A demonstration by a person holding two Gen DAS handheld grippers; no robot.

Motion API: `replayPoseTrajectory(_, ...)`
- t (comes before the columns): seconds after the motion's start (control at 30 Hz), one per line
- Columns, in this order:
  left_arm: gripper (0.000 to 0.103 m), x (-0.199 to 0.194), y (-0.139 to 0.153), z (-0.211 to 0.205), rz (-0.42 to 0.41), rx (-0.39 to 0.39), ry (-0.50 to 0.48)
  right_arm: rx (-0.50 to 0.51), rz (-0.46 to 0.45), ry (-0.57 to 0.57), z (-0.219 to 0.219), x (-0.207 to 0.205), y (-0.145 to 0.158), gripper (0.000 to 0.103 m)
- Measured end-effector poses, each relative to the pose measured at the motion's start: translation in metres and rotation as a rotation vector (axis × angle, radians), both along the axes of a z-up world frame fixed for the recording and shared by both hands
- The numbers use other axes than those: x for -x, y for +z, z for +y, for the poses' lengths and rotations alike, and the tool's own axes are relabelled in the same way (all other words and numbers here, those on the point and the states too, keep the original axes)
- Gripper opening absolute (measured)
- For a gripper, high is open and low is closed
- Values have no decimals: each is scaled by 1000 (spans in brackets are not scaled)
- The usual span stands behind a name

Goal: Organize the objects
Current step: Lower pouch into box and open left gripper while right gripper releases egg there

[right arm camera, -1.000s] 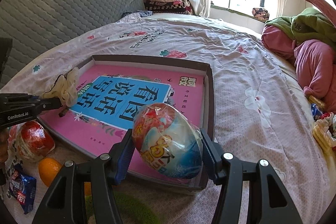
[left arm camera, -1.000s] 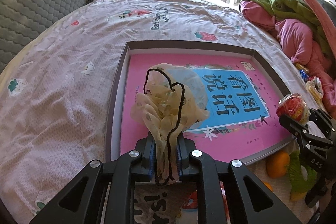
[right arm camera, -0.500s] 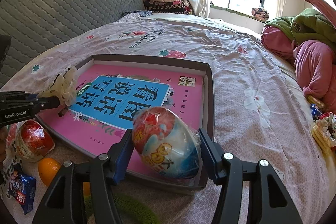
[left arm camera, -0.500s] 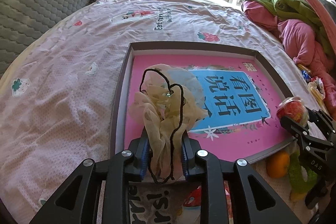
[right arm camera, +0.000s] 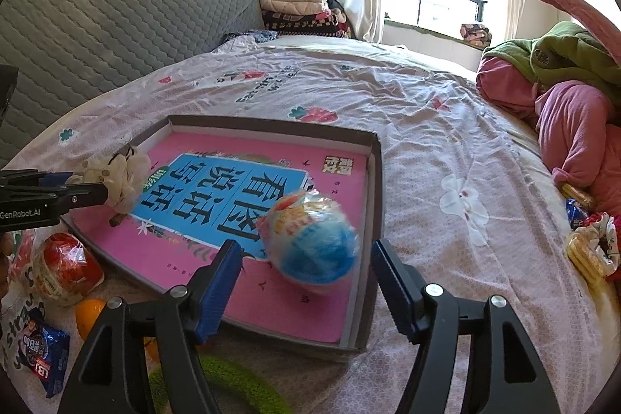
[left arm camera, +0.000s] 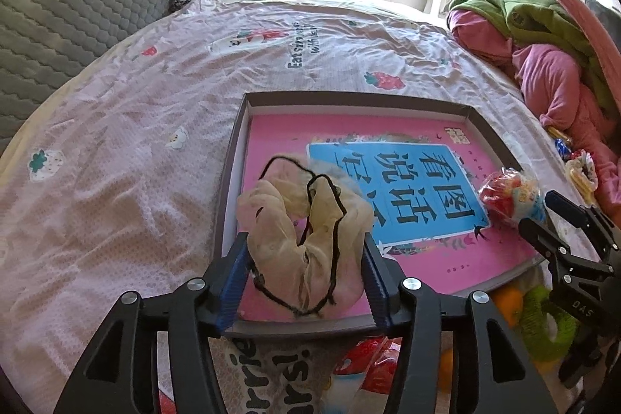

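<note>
1. A shallow grey box [right arm camera: 374,181] lies on the bedsheet [left arm camera: 116,150], with a pink book [right arm camera: 333,297] flat inside it filling the floor.
2. The left gripper [left arm camera: 306,278] hangs over the box's near-left corner. Its jaws have just been opening; the blue pads stand wide, and a cream scrunchie [left arm camera: 302,220] with black trim sits between them, loose and fluffed out on the pink cover. Whether a pad still brushes the fabric I cannot tell.
3. The right gripper [right arm camera: 306,278] is at the box's near-right corner. Its jaws have also just been opening. A wrapped toy egg [right arm camera: 310,235], red on top and blue below, lies on the book just ahead of the fingers, clear of both pads and blurred.
4. From the right camera, the scrunchie is at 9 o'clock from the egg.
5. Outside the box, at 8 o'clock: a red wrapped snack [right arm camera: 62,270], an orange [right arm camera: 89,313], a blue cookie packet [right arm camera: 42,352].
6. A green knitted ring [right arm camera: 233,383] lies below the right gripper.
7. Pink and green clothes [right arm camera: 574,119] heap at 3 o'clock.
</note>
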State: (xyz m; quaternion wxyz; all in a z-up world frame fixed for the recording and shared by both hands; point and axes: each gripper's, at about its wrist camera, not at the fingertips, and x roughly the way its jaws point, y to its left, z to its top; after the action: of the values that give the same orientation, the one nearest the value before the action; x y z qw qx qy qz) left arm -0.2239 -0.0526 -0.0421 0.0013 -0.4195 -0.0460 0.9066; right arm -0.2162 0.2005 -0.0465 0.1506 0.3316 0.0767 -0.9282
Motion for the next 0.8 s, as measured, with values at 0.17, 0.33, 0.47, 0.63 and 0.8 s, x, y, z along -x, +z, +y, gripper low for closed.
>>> replayPoseTrajectory(0.17, 65, -2, 8, 0, 13, 1, 5, 2, 24, 1, 1, -4, 6, 69)
replayPoseTrajectory(0.33, 67, -6, 15, -2, 25, -2, 15, -2, 34, 12, -1, -8, 8, 69)
replayPoseTrajectory(0.47, 68, -9, 23, -4, 47, -7, 21, -3, 45, 16, -2, -11, 11, 69)
replayPoseTrajectory(0.63, 72, -12, 35, -6, 66, -2, 33, 3, 57, 17, -1, -14, 16, 69)
replayPoseTrajectory(0.8, 72, -17, 43, -4, 76, -1, 34, 11, 67, 20, -1, -16, 19, 69)
